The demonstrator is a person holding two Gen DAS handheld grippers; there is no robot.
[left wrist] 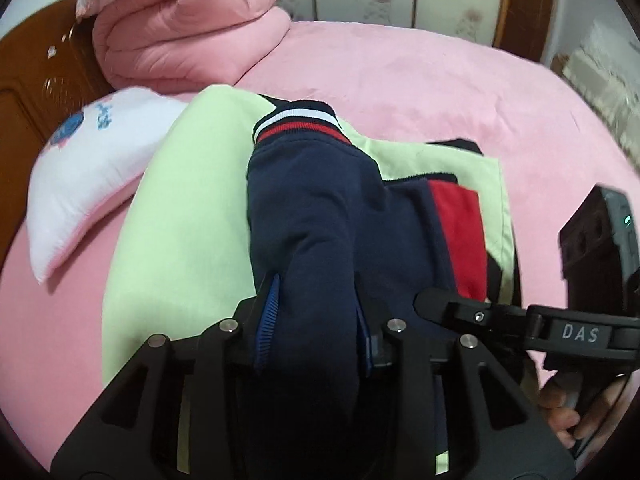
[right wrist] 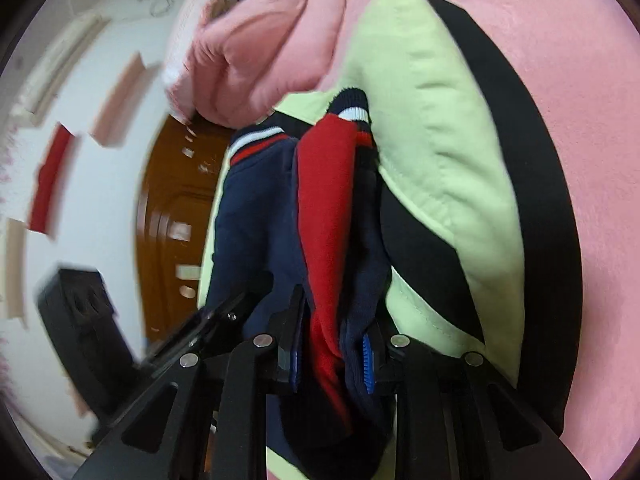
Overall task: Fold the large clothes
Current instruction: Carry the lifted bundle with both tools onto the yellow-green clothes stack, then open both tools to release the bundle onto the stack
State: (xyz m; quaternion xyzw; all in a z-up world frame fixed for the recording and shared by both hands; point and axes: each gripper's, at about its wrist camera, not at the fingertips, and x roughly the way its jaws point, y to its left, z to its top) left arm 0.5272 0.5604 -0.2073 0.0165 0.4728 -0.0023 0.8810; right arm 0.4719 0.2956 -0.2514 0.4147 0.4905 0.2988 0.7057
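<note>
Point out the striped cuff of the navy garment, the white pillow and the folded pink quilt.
striped cuff point(left wrist: 298, 120), left wrist view, on the white and red bands of its ribbing.
white pillow point(left wrist: 92, 168), left wrist view, on the plain middle of its cover.
folded pink quilt point(left wrist: 188, 28), left wrist view, on its stacked folds.

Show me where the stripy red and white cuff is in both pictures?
Left wrist view: striped cuff sits upper middle, above the navy cloth.
Right wrist view: striped cuff sits left of centre, beside the red cloth.
Shared landmark: folded pink quilt beyond it.
</note>
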